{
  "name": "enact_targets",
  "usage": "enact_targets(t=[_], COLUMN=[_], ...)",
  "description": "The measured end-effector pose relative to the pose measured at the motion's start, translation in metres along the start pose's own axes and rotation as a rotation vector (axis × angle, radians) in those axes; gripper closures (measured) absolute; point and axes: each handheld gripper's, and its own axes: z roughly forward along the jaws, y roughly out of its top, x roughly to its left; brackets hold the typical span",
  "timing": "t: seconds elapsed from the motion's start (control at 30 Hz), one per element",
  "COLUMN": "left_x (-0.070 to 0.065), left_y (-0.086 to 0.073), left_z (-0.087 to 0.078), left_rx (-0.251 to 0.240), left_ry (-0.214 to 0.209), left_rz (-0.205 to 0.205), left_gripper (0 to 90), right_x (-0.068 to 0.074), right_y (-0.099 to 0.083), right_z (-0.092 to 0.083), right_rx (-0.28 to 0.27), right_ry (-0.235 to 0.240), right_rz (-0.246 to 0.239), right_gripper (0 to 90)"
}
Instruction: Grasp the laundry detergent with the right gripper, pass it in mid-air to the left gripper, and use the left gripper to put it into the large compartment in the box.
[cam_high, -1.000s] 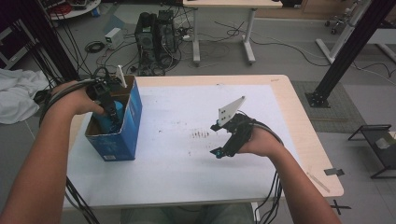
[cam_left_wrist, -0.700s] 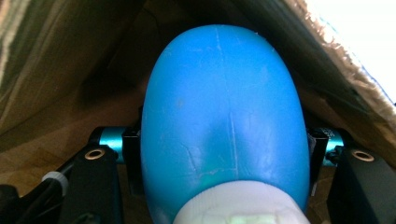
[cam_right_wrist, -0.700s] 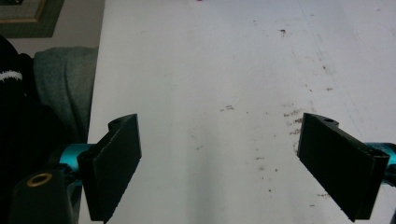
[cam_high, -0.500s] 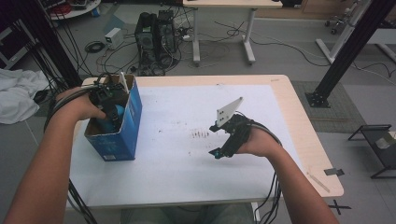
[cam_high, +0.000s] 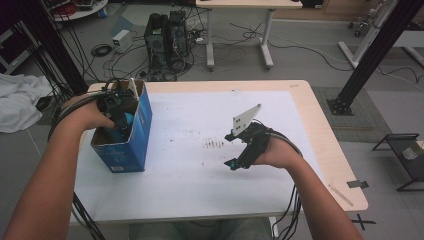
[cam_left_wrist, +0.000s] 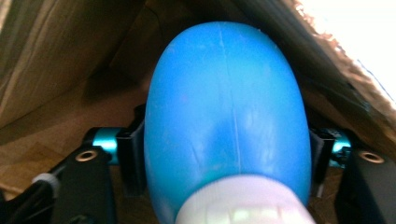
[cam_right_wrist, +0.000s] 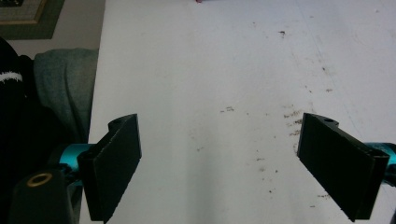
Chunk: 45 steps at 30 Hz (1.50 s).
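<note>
The left gripper (cam_high: 120, 112) is down inside the blue box (cam_high: 125, 145) at the left side of the table (cam_high: 300, 100). A blue bottle (cam_left_wrist: 224, 116) with a white cap sits between its jaws, deep in the cardboard box. The jaws have just been opening, and the bottle is in the gap between them. The black pads sit right beside the bottle's sides, but I cannot tell if they press on it. That looks like letting go, so the bottle is likely being left in the box.

The right gripper (cam_high: 239, 150) hovers low above the white table top, well apart from the box. Its jaws are spread wide with nothing between them
</note>
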Motion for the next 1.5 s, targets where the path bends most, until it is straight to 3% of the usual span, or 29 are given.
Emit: enact_targets(t=[0.07, 0.2, 0.23, 0.43, 0.47, 0.57, 0.6, 0.63, 0.7, 0.87, 0.9, 0.93, 1.0, 1.1, 1.17, 1.3, 1.4, 1.43, 1.5], left_x=[-0.001, -0.002, -0.003, -0.002, -0.003, -0.002, -0.004, -0.001, -0.003, -0.005, -0.007, -0.006, -0.008, -0.009, -0.010, -0.011, -0.013, -0.012, -0.013], left_y=[-0.001, -0.002, -0.002, -0.004, -0.005, -0.006, -0.007, -0.007, -0.008, -0.009, -0.009, -0.010, -0.011, -0.013, -0.014, -0.016, -0.018, -0.018, -0.019], left_z=[-0.001, -0.002, -0.001, -0.006, -0.006, -0.008, -0.008, -0.010, -0.011, -0.017, -0.018, -0.020, -0.022, -0.026, -0.027, -0.033, -0.036, -0.038, -0.040], left_rx=[-0.013, 0.006, -0.009, -0.005, -0.017, -0.014, -0.040, -0.003, -0.018, -0.005, -0.018, -0.005, -0.016, -0.012, -0.017, -0.015, -0.031, -0.015, -0.021], left_ry=[-0.011, -0.013, -0.005, -0.002, 0.001, -0.004, -0.002, -0.002, 0.006, 0.012, 0.010, 0.018, 0.018, 0.036, 0.026, 0.031, 0.036, 0.037, 0.041], left_rz=[-0.018, 0.007, -0.012, 0.005, -0.016, -0.011, -0.041, -0.003, -0.028, -0.010, -0.024, -0.006, -0.027, -0.017, -0.030, -0.015, -0.033, -0.015, -0.020], left_gripper=[33.4, 31.1, 31.1, 31.1, 31.1, 31.1, 31.1, 29.8, 29.4, 27.3, 27.3, 27.0, 25.8, 25.7, 25.7, 25.8, 24.4, 24.1, 24.0], right_x=[0.000, 0.001, 0.001, 0.002, 0.002, 0.002, 0.002, 0.002, 0.003, 0.004, 0.004, 0.004, 0.004, 0.006, 0.005, 0.006, 0.007, 0.007, 0.007], right_y=[0.000, 0.001, 0.001, 0.001, 0.001, 0.001, 0.001, 0.001, 0.001, 0.001, 0.001, 0.001, 0.002, 0.002, 0.002, 0.003, 0.005, 0.005, 0.005], right_z=[0.000, 0.001, 0.001, 0.000, 0.000, -0.001, -0.001, -0.002, -0.003, -0.004, -0.004, -0.004, -0.004, -0.004, -0.005, -0.007, -0.010, -0.011, -0.013], right_rx=[-0.002, -0.006, -0.007, -0.009, -0.010, -0.011, -0.014, -0.012, -0.012, -0.017, -0.018, -0.020, -0.018, -0.023, -0.027, -0.024, -0.028, -0.026, -0.029], right_ry=[0.002, -0.002, -0.001, -0.004, -0.005, -0.004, -0.004, -0.007, -0.009, -0.009, -0.006, -0.009, -0.007, -0.010, -0.008, -0.011, -0.014, -0.015, -0.016], right_rz=[-0.003, -0.002, -0.007, 0.000, 0.003, -0.006, -0.009, -0.004, 0.001, -0.007, -0.009, -0.008, -0.006, -0.007, -0.015, -0.010, -0.015, -0.018, -0.019], right_gripper=[12.7, 12.7, 12.7, 12.7, 12.7, 12.7, 12.7, 12.7, 12.8, 12.7, 12.7, 12.7, 12.7, 12.7, 12.7, 12.7, 12.7, 12.7, 12.7])
